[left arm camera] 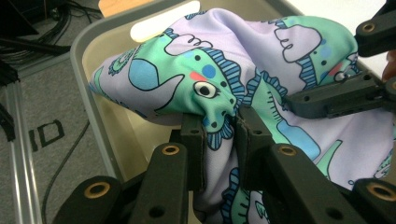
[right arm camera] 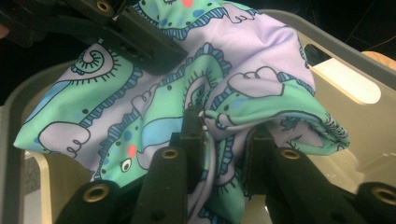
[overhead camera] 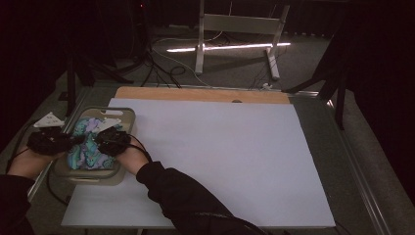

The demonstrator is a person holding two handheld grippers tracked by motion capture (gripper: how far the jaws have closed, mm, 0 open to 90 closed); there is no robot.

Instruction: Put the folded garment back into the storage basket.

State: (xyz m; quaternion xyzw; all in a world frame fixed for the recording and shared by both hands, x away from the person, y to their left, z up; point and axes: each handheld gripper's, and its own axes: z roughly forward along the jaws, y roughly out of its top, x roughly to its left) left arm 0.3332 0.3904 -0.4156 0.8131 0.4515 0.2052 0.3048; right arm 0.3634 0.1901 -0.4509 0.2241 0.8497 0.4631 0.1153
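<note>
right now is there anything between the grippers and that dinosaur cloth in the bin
Nothing visible stands between them. The left gripper and the right gripper each have a fold of the dinosaur cloth pinched between their jaws, with the cloth bunched inside the beige bin. Both grippers sit close together on the cloth.

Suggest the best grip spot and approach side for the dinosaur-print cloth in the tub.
Grip the raised folds along the top of the cloth, coming from above. It lies bunched in the beige tub, whose walls block a side approach, and the ridges give the jaws something to pinch. The left gripper and right gripper each have a fold between the jaws there.
</note>
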